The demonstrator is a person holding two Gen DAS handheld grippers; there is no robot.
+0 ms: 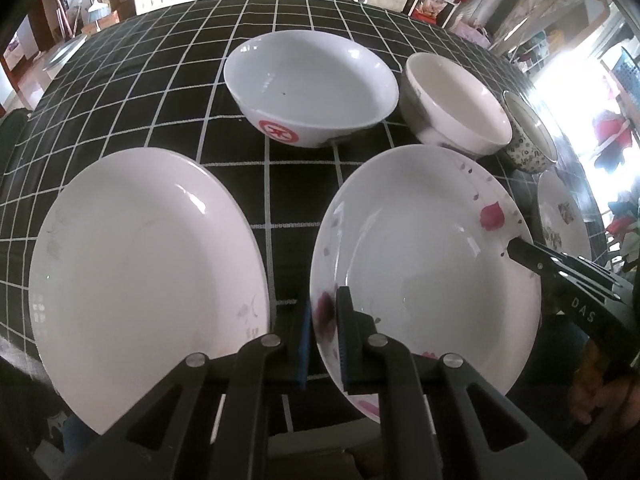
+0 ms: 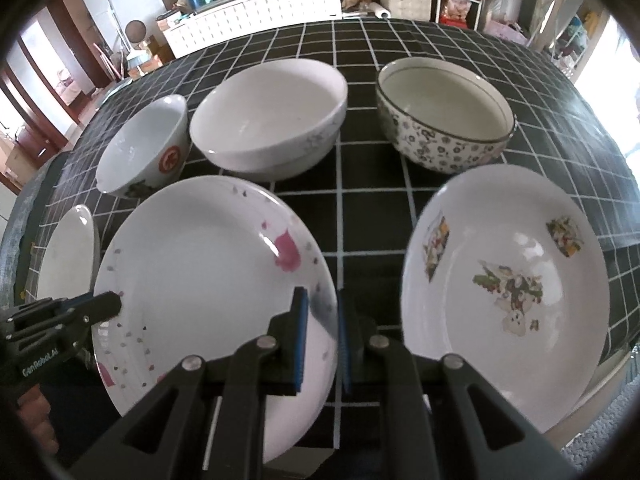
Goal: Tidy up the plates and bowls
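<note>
On checked cloth (image 1: 240,184), both jaws clamp pink-flowered plate's (image 1: 420,248) rim.

Pink-flowered plate (image 1: 420,264) between two hand-held grippers, left (image 1: 325,336) and right (image 1: 516,250).

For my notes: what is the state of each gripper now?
Left gripper: closed on the pink-flower plate rim.
Right gripper: closed on the same plate's opposite rim.

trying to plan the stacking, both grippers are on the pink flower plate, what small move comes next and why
Probably lift the pink flower plate straight up a little. The left gripper and right gripper are shut on opposite rims, and the plain plate beside it looks like a free stacking spot.
</note>
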